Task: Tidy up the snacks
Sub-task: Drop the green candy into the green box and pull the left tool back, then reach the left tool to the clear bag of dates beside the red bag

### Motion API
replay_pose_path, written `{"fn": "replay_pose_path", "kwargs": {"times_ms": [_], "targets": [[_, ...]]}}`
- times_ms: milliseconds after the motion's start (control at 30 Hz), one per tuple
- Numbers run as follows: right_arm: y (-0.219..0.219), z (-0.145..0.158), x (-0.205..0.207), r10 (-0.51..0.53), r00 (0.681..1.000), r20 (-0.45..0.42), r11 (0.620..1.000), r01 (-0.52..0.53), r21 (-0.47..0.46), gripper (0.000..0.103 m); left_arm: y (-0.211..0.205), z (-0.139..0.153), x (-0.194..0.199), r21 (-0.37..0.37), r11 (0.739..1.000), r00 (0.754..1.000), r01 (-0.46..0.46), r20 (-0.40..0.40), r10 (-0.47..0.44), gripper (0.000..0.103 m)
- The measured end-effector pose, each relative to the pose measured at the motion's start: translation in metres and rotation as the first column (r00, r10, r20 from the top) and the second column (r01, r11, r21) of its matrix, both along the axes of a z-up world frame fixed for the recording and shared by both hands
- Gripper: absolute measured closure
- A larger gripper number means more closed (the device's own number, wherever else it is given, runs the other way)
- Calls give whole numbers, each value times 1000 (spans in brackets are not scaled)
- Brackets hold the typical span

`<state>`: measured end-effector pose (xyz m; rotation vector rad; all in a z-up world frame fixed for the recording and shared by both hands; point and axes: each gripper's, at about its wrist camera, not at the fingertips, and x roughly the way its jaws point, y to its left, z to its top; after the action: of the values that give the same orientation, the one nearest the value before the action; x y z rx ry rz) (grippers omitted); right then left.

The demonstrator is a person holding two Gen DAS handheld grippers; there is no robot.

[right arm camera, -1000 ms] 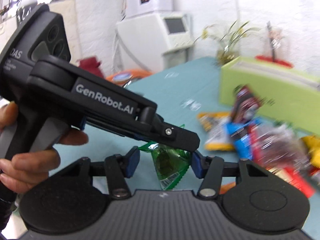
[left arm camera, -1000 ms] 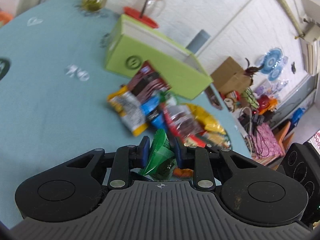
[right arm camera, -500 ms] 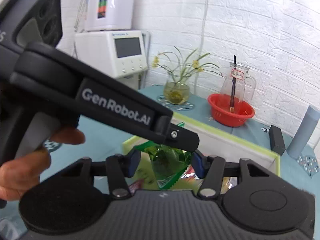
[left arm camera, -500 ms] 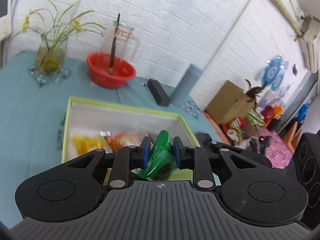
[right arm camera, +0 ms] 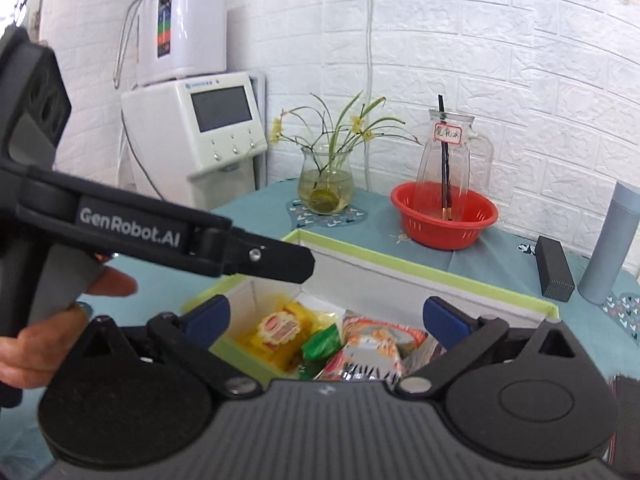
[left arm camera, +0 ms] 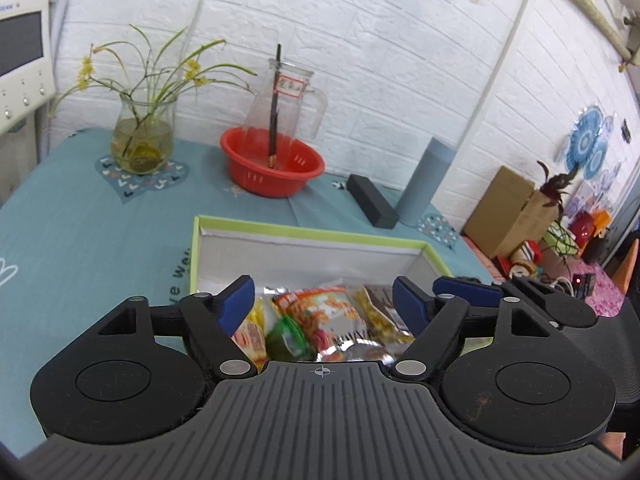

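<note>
A green-rimmed white box [left arm camera: 312, 236] sits on the teal table and holds several snack packets. My left gripper [left arm camera: 322, 300] is open and empty above the box's near end. A small green packet [left arm camera: 286, 338] lies in the box below it, between a yellow packet [left arm camera: 252, 334] and an orange-and-silver packet [left arm camera: 328, 316]. My right gripper [right arm camera: 326, 316] is open and empty over the same box [right arm camera: 420, 270]. The green packet [right arm camera: 322, 344] shows there too, beside the yellow packet [right arm camera: 280, 330]. The left gripper's body [right arm camera: 160, 236] crosses the right wrist view at the left.
Behind the box stand a red basket [left arm camera: 272, 166] with a glass jug [left arm camera: 286, 108], a vase of flowers [left arm camera: 142, 140], a black case [left arm camera: 372, 200] and a grey-blue bottle [left arm camera: 426, 180]. A white machine [right arm camera: 196, 136] stands off the table's far left.
Both grippers carried the green packet from the snack pile to over the box. My left gripper opened and the packet dropped into the box. My right gripper's jaws also stand wider.
</note>
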<state>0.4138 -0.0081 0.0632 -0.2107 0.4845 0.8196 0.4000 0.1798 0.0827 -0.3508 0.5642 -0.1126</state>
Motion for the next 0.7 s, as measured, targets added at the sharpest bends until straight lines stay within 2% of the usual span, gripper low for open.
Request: {"fn": "replay_pose_path", "kwargs": {"times_ms": [133,300,467,600,700], "targets": [[-25,-2,-45,-13,1000,5,1000,13,4,1,-20,-4,-35,8,999,999,38,-9,-38,35],[-70,-17,-117,-42,999,2,999,42,18,1,-40,-24,-88,14,997,996,82,-38,-81,31],[-100,-52,-179,-99,992,-81,994,102,31,1,-53,-60,-140,-32,995,990,90,-105,-93,30],[-103,-77,-196,-93,980,-175,994,102,39,1,-64,-84,-158,-75,989,975,127,-174,-139,32],[-95,-85,-191,-98,978,-186,995,102,11,1,-74,-91,-151,-60,980,961,189,-196,-197,38]]}}
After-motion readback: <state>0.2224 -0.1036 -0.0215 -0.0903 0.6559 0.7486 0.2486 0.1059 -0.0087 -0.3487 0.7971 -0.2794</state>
